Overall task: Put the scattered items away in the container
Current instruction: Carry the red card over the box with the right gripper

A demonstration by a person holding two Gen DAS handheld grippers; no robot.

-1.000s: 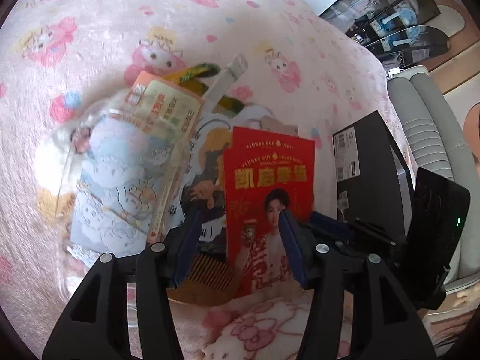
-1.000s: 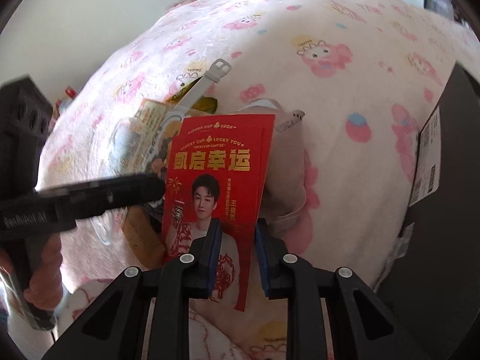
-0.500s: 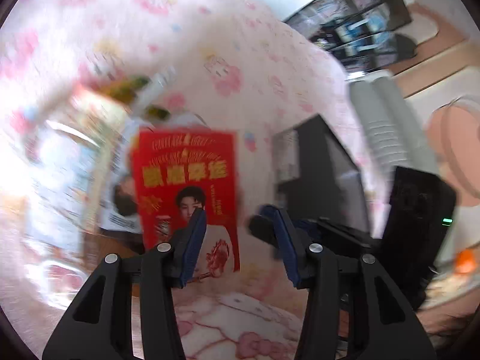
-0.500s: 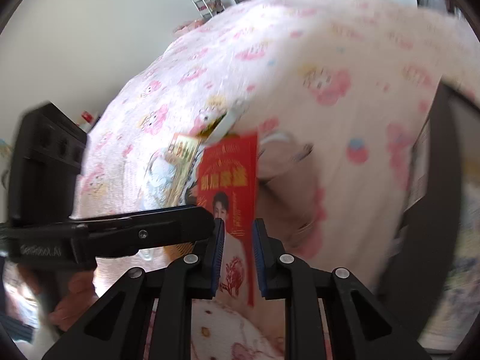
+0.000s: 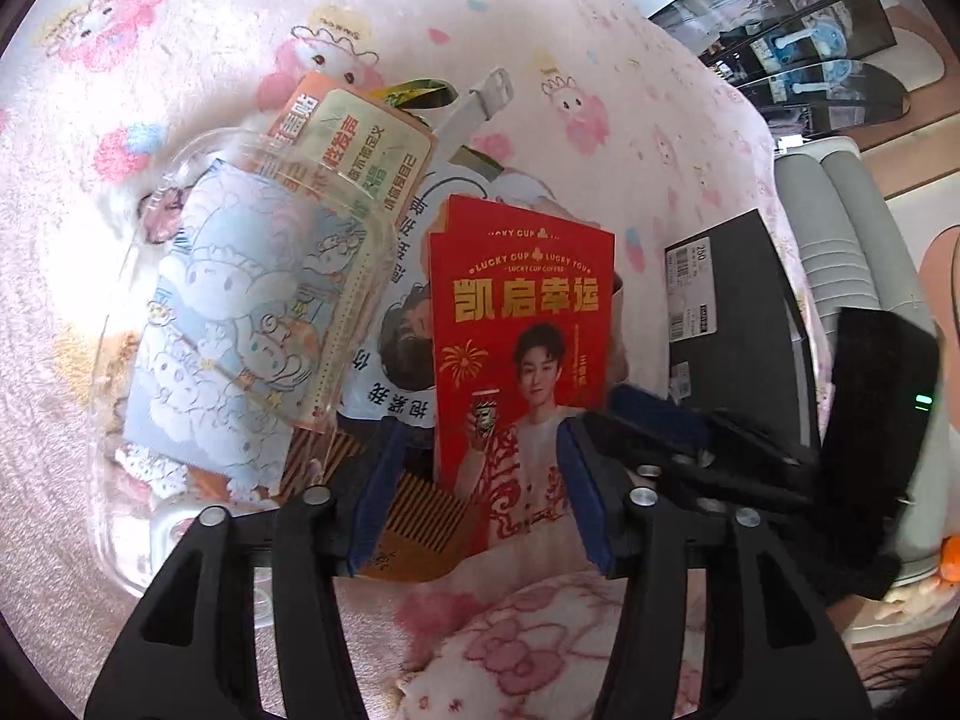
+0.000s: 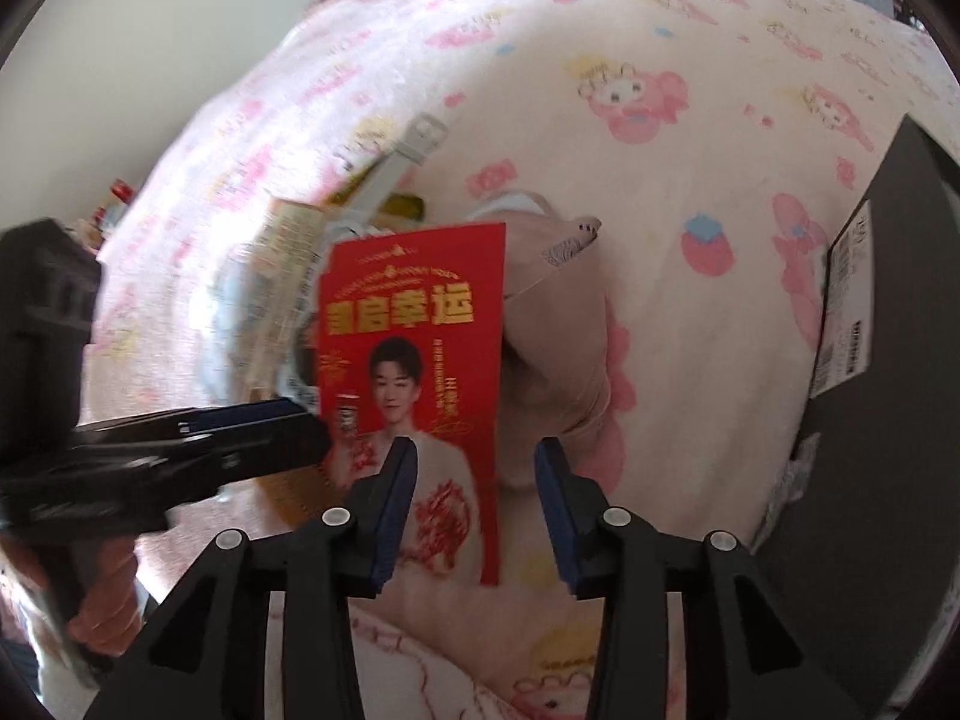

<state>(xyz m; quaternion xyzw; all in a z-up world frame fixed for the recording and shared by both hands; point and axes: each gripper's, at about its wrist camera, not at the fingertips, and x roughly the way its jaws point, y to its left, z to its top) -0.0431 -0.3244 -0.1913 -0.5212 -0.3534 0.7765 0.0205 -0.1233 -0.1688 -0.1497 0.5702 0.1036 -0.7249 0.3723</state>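
A soft pink blanket (image 5: 540, 30) with little cartoon animals covers the bed and fills most of both views. Bright daylight falls on it. In the right wrist view a plain pale wall (image 6: 180, 30) stands behind the bed, and some small colourful things (image 6: 114, 204) sit low against it, too blurry to tell. In the left wrist view a dark cabinet with glass shelves (image 5: 810, 54) stands in the far corner. Near it is a grey ribbed thing (image 5: 840, 252), beside a pale brown floor (image 5: 924, 168).

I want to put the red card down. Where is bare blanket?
Free: pink blanket between beige pouch and black box, and beyond the white strap. Crowded: around the clear plastic container and wooden comb.
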